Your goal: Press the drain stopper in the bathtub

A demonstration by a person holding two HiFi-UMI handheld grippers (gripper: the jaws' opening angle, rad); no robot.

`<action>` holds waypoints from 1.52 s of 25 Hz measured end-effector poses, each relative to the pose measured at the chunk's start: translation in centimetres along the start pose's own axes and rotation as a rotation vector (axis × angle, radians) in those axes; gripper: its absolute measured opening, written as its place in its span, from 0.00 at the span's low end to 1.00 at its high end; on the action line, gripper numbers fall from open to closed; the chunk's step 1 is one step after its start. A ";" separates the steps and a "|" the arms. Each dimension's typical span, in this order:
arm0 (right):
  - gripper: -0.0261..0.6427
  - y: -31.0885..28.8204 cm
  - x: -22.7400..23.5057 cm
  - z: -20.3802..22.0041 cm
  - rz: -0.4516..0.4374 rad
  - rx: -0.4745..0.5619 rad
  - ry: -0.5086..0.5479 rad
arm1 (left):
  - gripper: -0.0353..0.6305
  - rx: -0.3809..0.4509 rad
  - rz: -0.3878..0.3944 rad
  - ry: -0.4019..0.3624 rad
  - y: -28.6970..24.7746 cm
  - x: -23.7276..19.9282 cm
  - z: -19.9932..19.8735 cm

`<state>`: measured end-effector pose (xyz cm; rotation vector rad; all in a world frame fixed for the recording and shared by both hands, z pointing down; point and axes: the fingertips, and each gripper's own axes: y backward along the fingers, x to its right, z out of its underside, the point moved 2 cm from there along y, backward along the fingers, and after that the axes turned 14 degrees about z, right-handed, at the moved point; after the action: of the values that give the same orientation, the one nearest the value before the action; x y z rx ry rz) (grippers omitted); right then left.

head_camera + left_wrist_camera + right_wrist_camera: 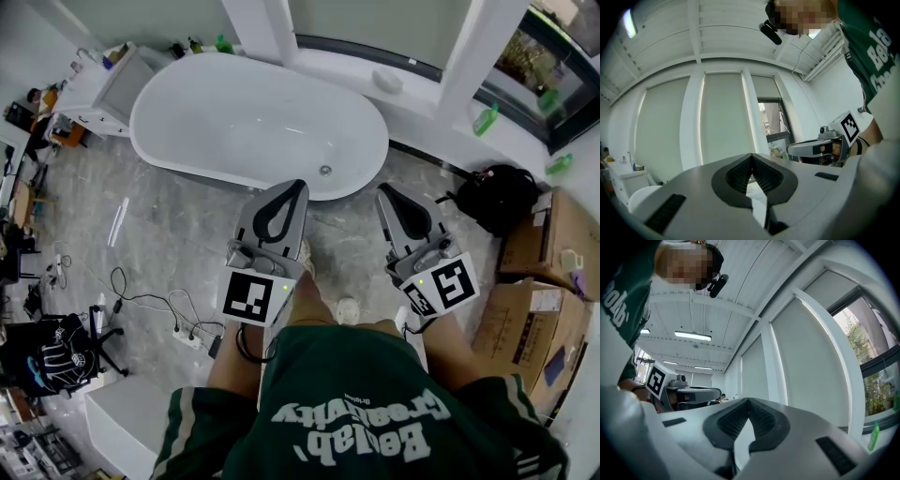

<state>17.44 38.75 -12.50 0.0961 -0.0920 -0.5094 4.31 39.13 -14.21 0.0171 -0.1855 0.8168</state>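
Note:
The white oval bathtub point(253, 122) stands at the far side of the grey marble floor. Its small round metal drain stopper point(325, 171) sits in the bottom near the right end. My left gripper point(298, 186) is held in front of the tub's near rim, jaws shut and empty, tips just short of the stopper. My right gripper point(384, 191) is beside it to the right, also shut on nothing. Both gripper views tilt upward at the ceiling and blinds; the left gripper point(751, 155) and right gripper point(749, 400) show tips meeting. The tub's end point(644, 197) shows low in the left gripper view.
A black backpack point(502, 197) and cardboard boxes point(553, 248) lie at the right. A white vanity point(103, 89) stands left of the tub. Cables and a power strip point(187, 336) run over the floor at left. Green bottles point(486, 119) stand on the window sill.

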 end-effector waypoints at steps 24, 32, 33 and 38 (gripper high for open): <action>0.06 -27.7 -0.6 4.4 0.113 -0.124 0.129 | 0.07 0.019 0.196 -0.054 -9.8 -26.8 6.3; 0.06 -31.5 -1.0 4.7 0.142 -0.139 0.173 | 0.07 0.037 0.254 -0.043 -11.2 -30.2 7.6; 0.06 -31.9 -1.0 4.8 0.149 -0.145 0.173 | 0.07 0.043 0.258 -0.036 -11.4 -30.5 7.8; 0.06 -33.3 -1.4 4.9 0.148 -0.162 0.194 | 0.07 0.049 0.282 -0.020 -12.2 -31.4 8.6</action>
<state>-0.36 10.20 -11.52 -0.0206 0.1310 -0.3563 -9.15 7.31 -10.42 0.0460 -0.1893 1.1023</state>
